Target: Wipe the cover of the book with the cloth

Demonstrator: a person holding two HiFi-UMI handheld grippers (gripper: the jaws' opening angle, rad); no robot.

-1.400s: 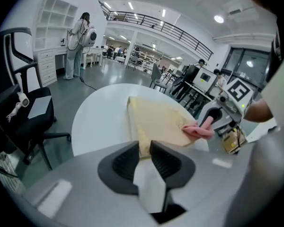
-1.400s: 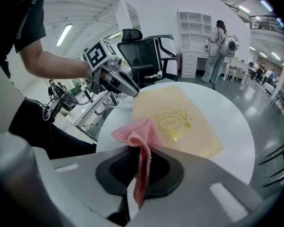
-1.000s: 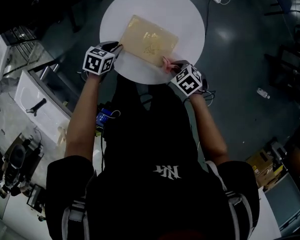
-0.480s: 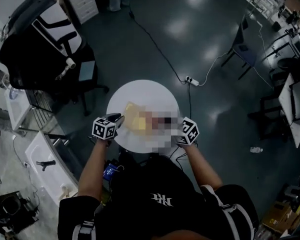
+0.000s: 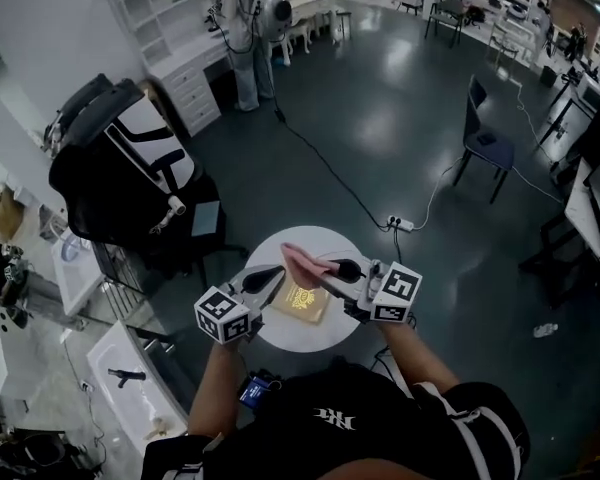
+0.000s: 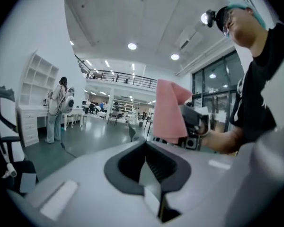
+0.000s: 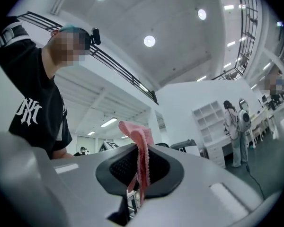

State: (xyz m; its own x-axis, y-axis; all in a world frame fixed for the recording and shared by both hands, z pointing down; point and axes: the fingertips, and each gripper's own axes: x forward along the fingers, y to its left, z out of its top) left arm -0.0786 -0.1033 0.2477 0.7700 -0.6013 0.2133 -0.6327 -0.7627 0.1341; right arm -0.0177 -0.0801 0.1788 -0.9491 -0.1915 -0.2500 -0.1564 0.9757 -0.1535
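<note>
1. The round table (image 5: 315,236) is small, and its rim is free on the far side, where open dark floor (image 5: 380,118) stretches away.
2. A black-and-white chair (image 5: 130,168) stands near the table's left, and a white counter (image 5: 120,378) runs along the near left. These take up the room on that side.
3. A power strip (image 5: 400,224) lies on the floor just beyond the table's right rim, and its cable (image 5: 320,168) trails off across the floor.
4. Both grippers are held up in the air over the table, one to each side of the book (image 5: 302,301).
5. The left gripper (image 5: 263,280) has just been closing. Its jaws now meet with nothing between them.
6. The right gripper (image 5: 342,268) has its jaws pinched on the cloth (image 5: 302,261), which is clear of the table.
7. The cloth is pink with a ribbed weave. It is bunched above the jaws, and a fold hangs down between them.
8. The book lies flat near the middle of the table, turned at an angle. Its cover is tan with a pale gold design.
9. The tabletop is plain white and carries only the book.
10. The floor is glossy and reflects the ceiling lights.
11. White shelves (image 5: 170,8) and desks line the far wall, where a person (image 5: 245,28) stands.
12. Another chair (image 5: 485,133) sits well apart at the right.
</note>
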